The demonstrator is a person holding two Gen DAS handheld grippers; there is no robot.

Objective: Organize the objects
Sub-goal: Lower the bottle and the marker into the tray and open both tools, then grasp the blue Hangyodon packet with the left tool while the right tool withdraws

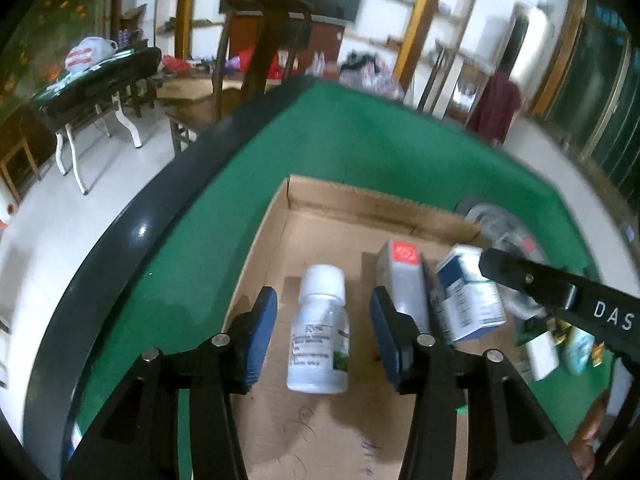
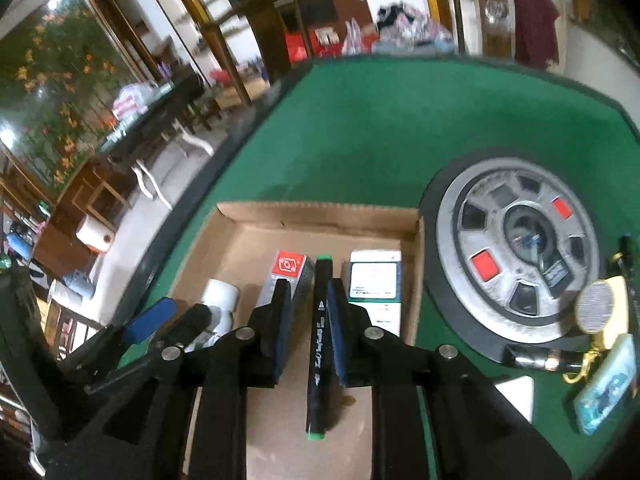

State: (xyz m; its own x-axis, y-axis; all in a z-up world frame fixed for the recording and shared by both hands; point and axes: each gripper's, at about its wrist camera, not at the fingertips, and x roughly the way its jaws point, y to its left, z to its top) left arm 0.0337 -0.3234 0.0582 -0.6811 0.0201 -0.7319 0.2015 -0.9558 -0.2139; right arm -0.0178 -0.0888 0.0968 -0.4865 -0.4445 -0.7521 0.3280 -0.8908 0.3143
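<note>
A shallow cardboard box (image 1: 320, 208) (image 2: 320, 210) lies on the green felt table. In it lie a white bottle (image 1: 320, 332) (image 2: 222, 300), a grey carton with a red end (image 1: 402, 280) (image 2: 290, 274) and a white and teal carton (image 1: 470, 296) (image 2: 374, 286). My left gripper (image 1: 322, 312) is open, its pads either side of the bottle, just above it. My right gripper (image 2: 308, 308) holds a black marker with green ends (image 2: 318, 344) over the box between the two cartons; the jaws stand slightly apart. The right gripper also shows in the left wrist view (image 1: 560, 292).
A round grey disc with red squares (image 2: 516, 252) (image 1: 500, 224) sits on the table right of the box. Small items, a keyring tag (image 2: 606, 388) and a white block (image 2: 516, 394), lie at the right. The table's dark rim (image 1: 120, 248) runs along the left.
</note>
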